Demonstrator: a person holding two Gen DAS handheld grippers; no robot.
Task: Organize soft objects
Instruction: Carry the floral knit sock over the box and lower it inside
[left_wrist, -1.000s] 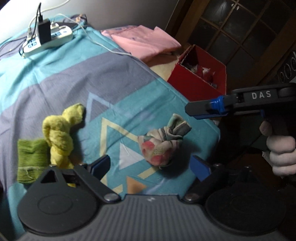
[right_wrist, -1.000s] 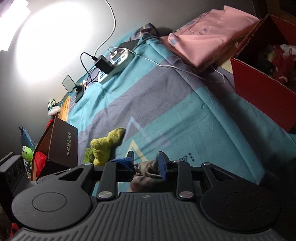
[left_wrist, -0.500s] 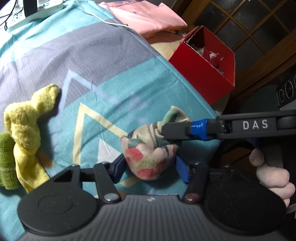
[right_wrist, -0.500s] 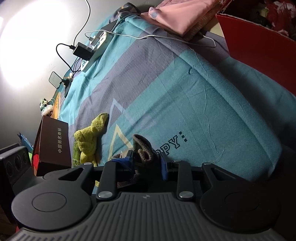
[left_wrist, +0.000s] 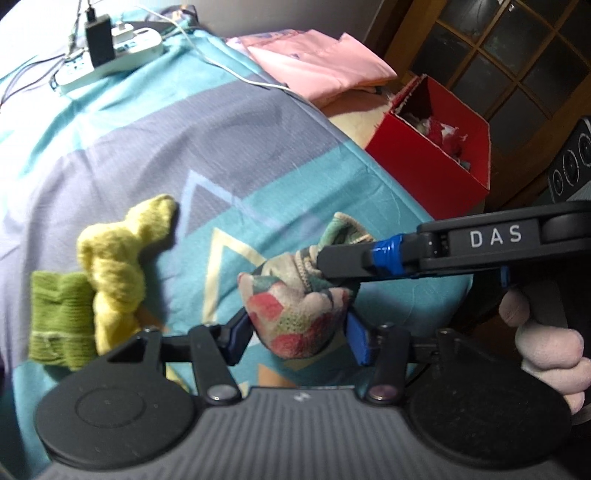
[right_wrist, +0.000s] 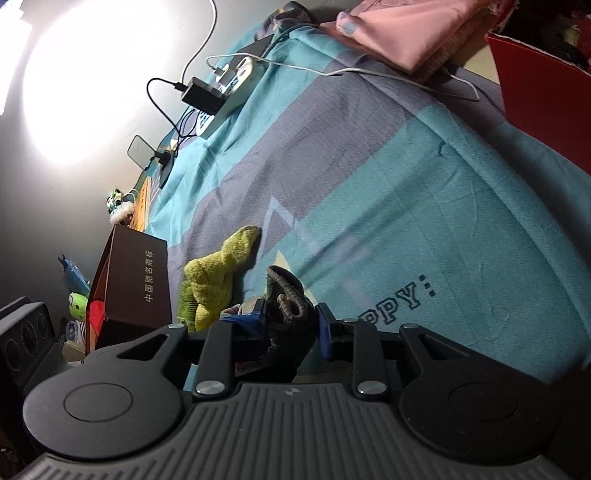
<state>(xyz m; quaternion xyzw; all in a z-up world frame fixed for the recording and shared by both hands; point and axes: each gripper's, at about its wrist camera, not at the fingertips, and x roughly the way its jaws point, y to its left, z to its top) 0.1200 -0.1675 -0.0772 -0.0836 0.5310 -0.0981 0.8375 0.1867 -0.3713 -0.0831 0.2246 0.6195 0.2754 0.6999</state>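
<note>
The step in hand is a two-handed grip on the patterned sock bundle (left_wrist: 295, 310), which lies on the bedsheet (left_wrist: 155, 147) near the bed's near edge, at about six o'clock in the left wrist view; the left gripper (left_wrist: 299, 336) has just been closing, its blue pads now against either side of the bundle's round lower body, so I read it as clamped on the bundle; the right gripper (right_wrist: 290, 325) comes in from three o'clock in the left view and has also just been closing, its fingers pinched on the bundle's upper cuff (right_wrist: 286, 288)

By my judgement the bundle is being either pulled apart or readied for a lift toward the red box (left_wrist: 439, 158), which stands open off the bed's corner at about two o'clock; the next move calls for both grips to hold firm while the hands act together, since soft knit can slip out of narrow pads; which of the two is meant I cannot tell

Counted: one patterned bundle in the grippers; one yellow knotted sock (left_wrist: 114, 266) at nine o'clock, touching one green folded sock (left_wrist: 61, 317) just beyond it; one pink folded cloth (left_wrist: 325, 66) at twelve o'clock; one red box, with soft things inside too blurred to count; one dark brown box (right_wrist: 136, 288) at nine o'clock in the right wrist view; one white power strip (left_wrist: 110, 62) at eleven o'clock
</note>
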